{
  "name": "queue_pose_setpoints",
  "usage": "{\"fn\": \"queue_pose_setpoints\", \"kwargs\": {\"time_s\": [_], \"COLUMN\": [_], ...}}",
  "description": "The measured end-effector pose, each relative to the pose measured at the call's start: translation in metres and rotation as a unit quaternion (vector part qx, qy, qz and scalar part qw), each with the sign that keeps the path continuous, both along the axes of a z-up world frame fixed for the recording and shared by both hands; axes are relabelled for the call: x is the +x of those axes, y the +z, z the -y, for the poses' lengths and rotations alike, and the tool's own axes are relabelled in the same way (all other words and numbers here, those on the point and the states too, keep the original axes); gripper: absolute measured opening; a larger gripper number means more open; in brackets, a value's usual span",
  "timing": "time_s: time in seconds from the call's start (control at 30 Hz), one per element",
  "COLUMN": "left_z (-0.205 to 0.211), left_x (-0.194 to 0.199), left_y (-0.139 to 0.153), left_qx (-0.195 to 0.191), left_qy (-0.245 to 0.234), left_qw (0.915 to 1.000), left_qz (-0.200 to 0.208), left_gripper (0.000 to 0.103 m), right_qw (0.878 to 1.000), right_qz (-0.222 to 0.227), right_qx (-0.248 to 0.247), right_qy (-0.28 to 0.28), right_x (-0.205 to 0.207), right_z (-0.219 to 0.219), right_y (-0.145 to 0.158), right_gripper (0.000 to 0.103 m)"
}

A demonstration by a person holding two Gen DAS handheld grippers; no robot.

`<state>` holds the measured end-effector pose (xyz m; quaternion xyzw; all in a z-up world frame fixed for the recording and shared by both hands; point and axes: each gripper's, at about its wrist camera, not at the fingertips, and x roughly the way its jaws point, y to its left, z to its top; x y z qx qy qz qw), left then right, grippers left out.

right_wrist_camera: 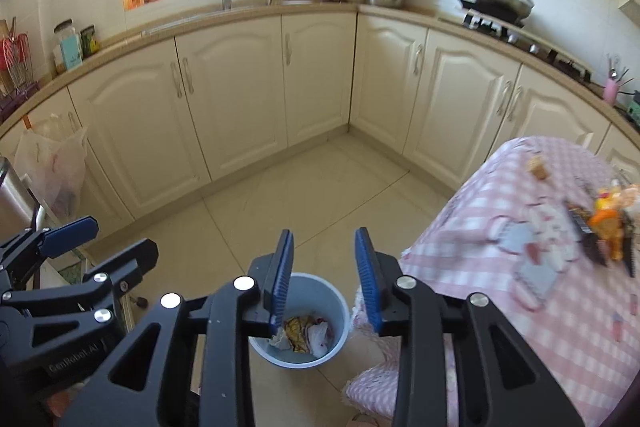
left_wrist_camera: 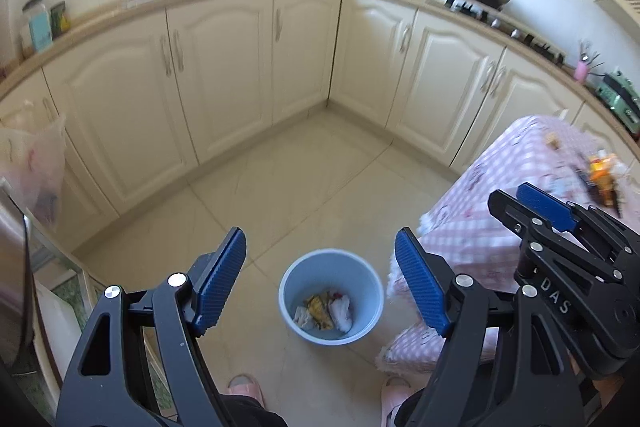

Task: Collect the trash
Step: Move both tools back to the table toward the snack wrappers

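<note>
Blue ribbed pads fill the bottom of both my views. From the left wrist camera I see my left claw (left_wrist_camera: 320,281) spread wide with nothing between its pads, and the floor and bin show through the gap. From the right wrist camera my right claw (right_wrist_camera: 324,277) stands partly apart, also empty, its pads (right_wrist_camera: 367,279) touching nothing.

Below both claws a light blue bin (left_wrist_camera: 288,287) stands upright on the pale tiled floor (left_wrist_camera: 304,187). Inside it lies the collected trash (left_wrist_camera: 326,311): crumpled white tissue and a yellow wrapper at the bottom.

Just to the right of the bin is a counter draped in a pink checked cloth (right_wrist_camera: 500,219), whose frilled edge hangs close beside the bin's rim. More trash (right_wrist_camera: 608,227) sits on that cloth near its far right side, an orange and dark heap of wrappers, with a small tan scrap (right_wrist_camera: 538,167) lying apart from it farther back.

In the left view the right claw shows at the right edge, over the cloth. A pink slipper (left_wrist_camera: 246,387) shows at the bottom, near the bin. Cream cabinet doors (right_wrist_camera: 240,95) line the far corner.
</note>
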<state>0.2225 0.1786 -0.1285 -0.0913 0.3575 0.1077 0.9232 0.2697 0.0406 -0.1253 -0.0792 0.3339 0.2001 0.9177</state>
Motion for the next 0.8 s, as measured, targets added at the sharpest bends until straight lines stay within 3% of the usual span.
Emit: {"fn": "queue_pose_setpoints", "kwargs": {"time_s": [0.23, 0.33, 0.57, 0.8], "left_z": [0.039, 0.062, 0.109, 0.157], "left_x": [-0.033, -0.045, -0.056, -0.052], "left_y": [0.045, 0.06, 0.082, 0.091], "left_qx": [0.019, 0.021, 0.041, 0.05], "left_qy": [-0.037, -0.057, -0.105, -0.143], "left_qw": [0.9977, 0.9953, 0.9885, 0.9833], "left_qz": [0.053, 0.075, 0.101, 0.1], "left_gripper": [0.074, 0.087, 0.09, 0.093], "right_qw": [0.998, 0.996, 0.987, 0.979], "right_qz": [0.05, 0.07, 0.101, 0.109], "right_qx": [0.028, 0.036, 0.05, 0.067], "right_qy": [-0.032, -0.052, -0.111, -0.157], "right_x": [-0.048, -0.065, -0.085, -0.087], "right_z": [0.056, 0.086, 0.161, 0.222], "right_y": [0.052, 0.068, 0.088, 0.087], "right_gripper": [0.041, 0.044, 0.053, 0.062]}}
